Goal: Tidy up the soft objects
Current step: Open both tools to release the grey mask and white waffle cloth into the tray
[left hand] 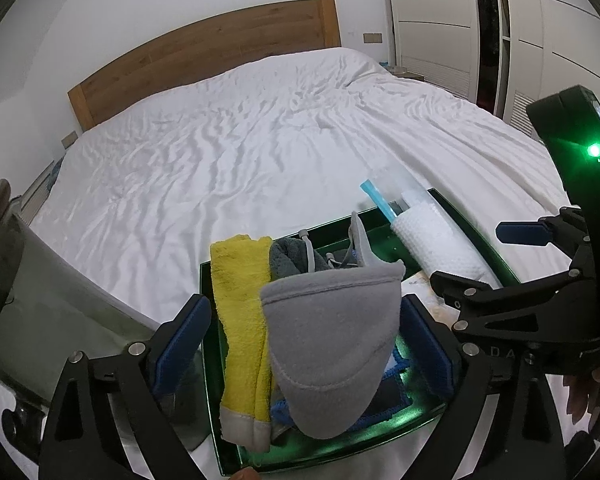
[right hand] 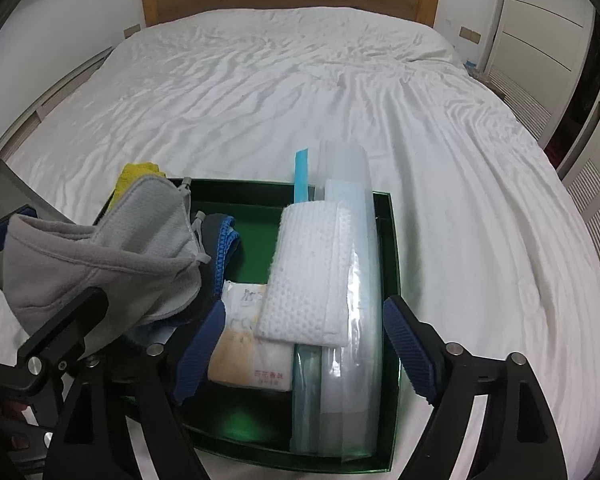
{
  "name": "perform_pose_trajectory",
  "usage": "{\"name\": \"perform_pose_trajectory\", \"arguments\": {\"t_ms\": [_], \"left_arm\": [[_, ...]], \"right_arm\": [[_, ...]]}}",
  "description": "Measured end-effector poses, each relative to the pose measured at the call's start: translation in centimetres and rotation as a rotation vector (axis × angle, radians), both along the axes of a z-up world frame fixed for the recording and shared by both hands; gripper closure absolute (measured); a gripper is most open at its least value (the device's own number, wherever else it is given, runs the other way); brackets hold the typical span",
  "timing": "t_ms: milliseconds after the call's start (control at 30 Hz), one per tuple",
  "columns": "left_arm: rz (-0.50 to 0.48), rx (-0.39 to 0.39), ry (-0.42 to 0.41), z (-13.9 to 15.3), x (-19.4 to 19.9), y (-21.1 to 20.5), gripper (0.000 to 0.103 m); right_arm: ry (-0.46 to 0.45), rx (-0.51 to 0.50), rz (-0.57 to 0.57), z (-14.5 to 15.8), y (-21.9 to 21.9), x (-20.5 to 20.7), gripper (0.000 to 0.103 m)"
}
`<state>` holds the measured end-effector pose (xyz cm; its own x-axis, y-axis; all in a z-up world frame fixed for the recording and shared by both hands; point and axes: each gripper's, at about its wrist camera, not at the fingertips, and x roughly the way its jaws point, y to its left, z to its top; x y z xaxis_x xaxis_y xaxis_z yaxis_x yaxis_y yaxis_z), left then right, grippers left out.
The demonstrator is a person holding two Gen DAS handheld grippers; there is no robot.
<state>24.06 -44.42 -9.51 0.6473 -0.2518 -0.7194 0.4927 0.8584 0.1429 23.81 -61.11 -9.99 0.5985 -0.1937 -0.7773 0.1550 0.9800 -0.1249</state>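
**Both claws spread over the green box, soft stuff piled inside**

The left claw is spread wide, and the grey fleece hat sits right between its blue pads without being pinched, as far as can be told. The hat is stood up on the left side of the green box, its long axis running near to far, so the left claw is clearly the nearer one. Just left of it a yellow towel is draped over the box edge.

The right claw is spread too, nothing gripped; a white waffle cloth on clear plastic bags lies between and beyond its pads, with a tissue pack at the near left. The box rests on the white bed. Any reach for the hat could probably snag the towel or the grey cords behind.
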Motion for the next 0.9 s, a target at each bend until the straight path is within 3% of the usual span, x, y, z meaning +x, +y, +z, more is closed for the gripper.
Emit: {"name": "perform_pose_trajectory", "arguments": {"t_ms": [367,500,900], "left_arm": [[0.001,-0.055,-0.045,1.3,-0.9,1.0,0.010],[0.004,-0.096,-0.046,2.1,-1.0,1.5,0.010],[-0.012,-0.104,-0.052,3.1,-2.4,1.8,0.010]], "right_arm": [[-0.048,0.012,-0.013,0.9,0.1,-0.9,0.011],[-0.069,0.037,-0.020,1.4,-0.2,-1.5,0.011],[-0.112,0.026,-0.026,3.2,0.5,-3.4,0.011]]}}
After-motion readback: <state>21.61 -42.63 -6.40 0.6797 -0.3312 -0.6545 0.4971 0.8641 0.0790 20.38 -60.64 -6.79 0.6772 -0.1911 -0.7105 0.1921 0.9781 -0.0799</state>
